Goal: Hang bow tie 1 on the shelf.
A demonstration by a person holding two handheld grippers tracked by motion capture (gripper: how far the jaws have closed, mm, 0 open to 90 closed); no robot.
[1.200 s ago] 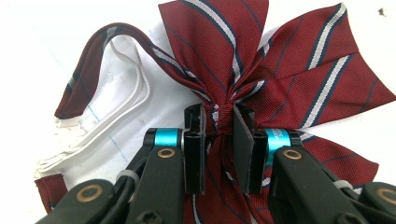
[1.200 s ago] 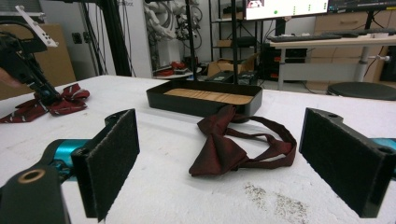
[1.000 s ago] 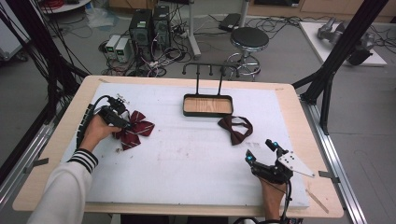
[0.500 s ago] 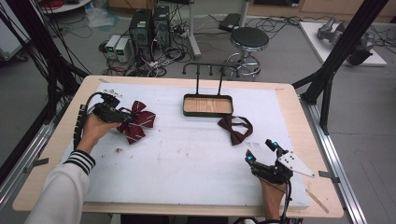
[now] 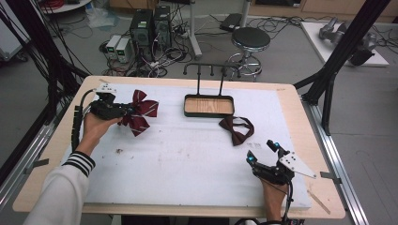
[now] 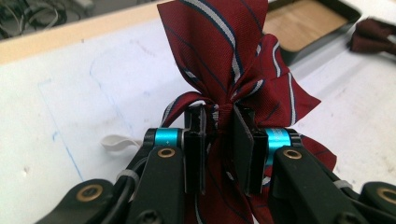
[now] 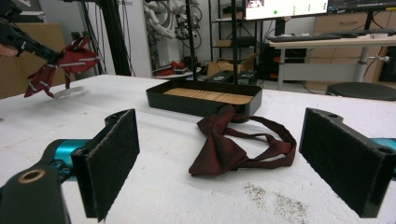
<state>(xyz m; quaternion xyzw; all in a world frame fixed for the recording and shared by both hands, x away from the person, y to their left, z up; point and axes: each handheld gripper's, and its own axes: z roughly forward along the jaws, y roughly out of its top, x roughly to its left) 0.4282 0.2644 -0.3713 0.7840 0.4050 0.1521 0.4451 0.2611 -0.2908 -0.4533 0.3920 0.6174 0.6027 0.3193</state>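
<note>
The left gripper [image 5: 126,110] is clamped on the knot of the striped bow tie [image 5: 140,110], held clear of the white mat [image 5: 187,159] at about 10 o'clock on the table. A black tray [image 5: 209,106] with a wooden floor sits at 12 o'clock, its hook rack [image 5: 211,70] rising behind it. The plain dark bow tie [image 5: 237,129] lies at 2 o'clock, just beside the tray. The right gripper [image 5: 264,151] rests at 5 o'clock, jaws wide apart and empty.

The left gripper view shows both pads [image 6: 243,140] pinching the knot and a white elastic loop [image 6: 116,141] hanging from it. The right gripper view shows the dark tie's strap [image 7: 275,135] lying in a loop.
</note>
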